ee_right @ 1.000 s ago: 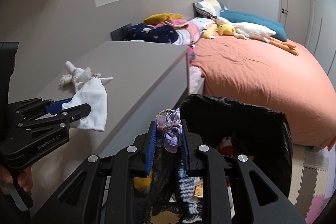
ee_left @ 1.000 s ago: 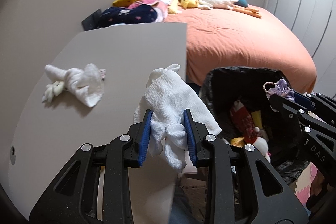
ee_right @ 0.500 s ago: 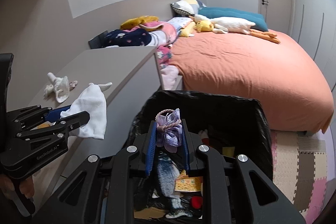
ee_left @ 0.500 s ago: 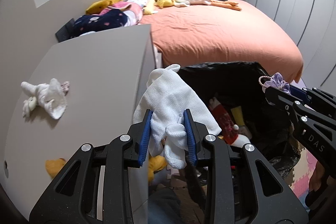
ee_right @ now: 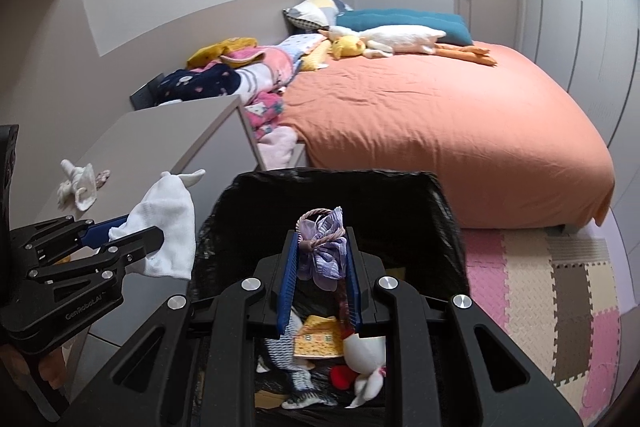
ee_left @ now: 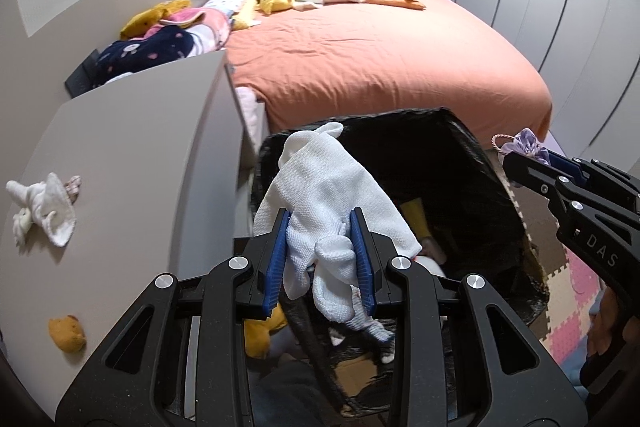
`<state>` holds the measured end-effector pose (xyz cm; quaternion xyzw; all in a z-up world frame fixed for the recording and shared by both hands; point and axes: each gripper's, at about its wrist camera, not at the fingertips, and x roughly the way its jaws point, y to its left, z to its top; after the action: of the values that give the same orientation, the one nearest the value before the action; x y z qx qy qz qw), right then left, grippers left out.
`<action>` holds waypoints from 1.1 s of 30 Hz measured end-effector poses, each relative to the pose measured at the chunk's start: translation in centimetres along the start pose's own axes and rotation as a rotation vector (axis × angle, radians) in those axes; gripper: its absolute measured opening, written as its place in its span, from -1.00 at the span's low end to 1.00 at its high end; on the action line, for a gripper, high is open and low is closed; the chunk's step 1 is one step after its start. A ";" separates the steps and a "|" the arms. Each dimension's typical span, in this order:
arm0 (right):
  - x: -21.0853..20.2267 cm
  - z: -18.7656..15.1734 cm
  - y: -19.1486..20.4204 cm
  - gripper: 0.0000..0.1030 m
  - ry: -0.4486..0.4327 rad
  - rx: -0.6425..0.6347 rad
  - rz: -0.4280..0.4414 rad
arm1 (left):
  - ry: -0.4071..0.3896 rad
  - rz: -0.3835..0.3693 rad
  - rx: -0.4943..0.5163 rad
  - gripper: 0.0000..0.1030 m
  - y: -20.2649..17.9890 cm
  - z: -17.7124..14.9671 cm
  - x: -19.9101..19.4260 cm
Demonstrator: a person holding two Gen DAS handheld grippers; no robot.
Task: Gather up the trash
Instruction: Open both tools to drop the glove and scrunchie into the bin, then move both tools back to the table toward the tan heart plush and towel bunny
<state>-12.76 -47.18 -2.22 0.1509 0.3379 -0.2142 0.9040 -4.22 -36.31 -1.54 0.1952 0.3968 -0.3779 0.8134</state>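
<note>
My left gripper [ee_left: 320, 227] is shut on a white cloth [ee_left: 320, 187] and holds it over the left rim of a black-lined trash bin [ee_left: 472, 147]. In the right wrist view the same cloth [ee_right: 168, 223] hangs from the left gripper [ee_right: 132, 231] beside the bin [ee_right: 444, 203]. My right gripper [ee_right: 322, 247] is shut on a purple fabric bow [ee_right: 324, 251] above the bin's opening. The bow also shows in the left wrist view [ee_left: 524, 145]. The bin holds several discarded items.
A grey cabinet top [ee_left: 140, 155] on the left carries a crumpled white cloth [ee_left: 44, 211] and a small brown plush [ee_left: 68, 333]. A bed with an orange cover [ee_right: 440, 115] lies behind the bin. Foam mats [ee_right: 560, 287] cover the floor to the right.
Both grippers have moved right, away from the cabinet and over the trash bin, each still holding its item. The bin now fills the middle of both views.
</note>
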 end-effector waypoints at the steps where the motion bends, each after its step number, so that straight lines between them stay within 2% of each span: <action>1: 0.0 0.0 -0.4 -0.55 0.000 0.007 -0.007 | 0.002 -0.007 0.005 -0.41 -0.4 0.1 0.1; 7: -0.1 -0.3 -2.4 -0.55 0.004 0.052 -0.037 | 0.020 -0.056 0.022 -0.41 -2.3 0.1 1.0; 8: -0.1 -0.3 -2.7 -0.49 0.005 0.060 -0.041 | 0.020 -0.067 0.022 -0.41 -2.5 0.1 1.2; 9: -0.1 -0.3 -3.1 -0.24 0.007 0.071 -0.044 | 0.026 -0.087 0.019 -0.24 -2.6 0.0 1.4; 10: -0.2 -0.3 -3.4 0.25 0.005 0.088 -0.047 | 0.037 -0.111 0.008 0.00 -2.6 0.0 1.6; 11: -0.3 -0.3 -3.7 0.46 -0.001 0.103 -0.051 | 0.050 -0.131 -0.012 0.71 -2.5 0.0 1.9; 12: -0.5 -0.3 -3.9 0.59 -0.016 0.115 -0.060 | 0.048 -0.136 -0.032 0.88 -2.3 -0.1 1.9; 20: -0.9 -0.4 -5.1 0.60 -0.031 0.155 -0.075 | 0.072 -0.133 -0.096 0.88 -1.3 -0.8 2.2; 33: 0.1 -0.2 -2.7 0.60 -0.017 0.116 -0.048 | 0.064 -0.077 -0.104 0.88 0.7 -1.3 1.6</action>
<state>-14.11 -49.51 -2.75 0.1931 0.3206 -0.2562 0.8912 -3.68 -35.78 -3.60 0.1493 0.4488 -0.3813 0.7943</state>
